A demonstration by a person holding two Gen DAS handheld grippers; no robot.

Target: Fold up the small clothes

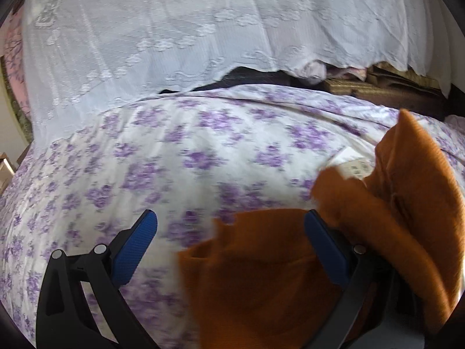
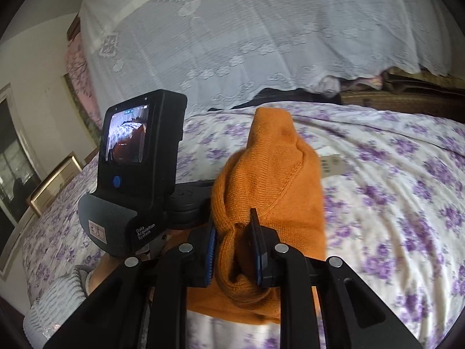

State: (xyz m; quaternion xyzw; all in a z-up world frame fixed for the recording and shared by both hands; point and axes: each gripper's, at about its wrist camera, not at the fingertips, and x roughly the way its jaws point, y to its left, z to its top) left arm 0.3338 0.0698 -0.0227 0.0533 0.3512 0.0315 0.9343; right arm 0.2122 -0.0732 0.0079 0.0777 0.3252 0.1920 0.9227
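Right hand-held gripper [image 2: 232,244] pinches bunched orange knit garment [image 2: 270,174], lifting it off the bed [image 2: 392,174]; left hand-held gripper [image 1: 229,241] open beside it, ready to take a hem.

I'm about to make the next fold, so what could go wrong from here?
1. The right gripper pinches only a bunched edge of the orange garment; it may slip out.
2. The left gripper is open with the garment lying across it, so the cloth could snag on a finger.
3. A paper tag dangles and may get folded inside.
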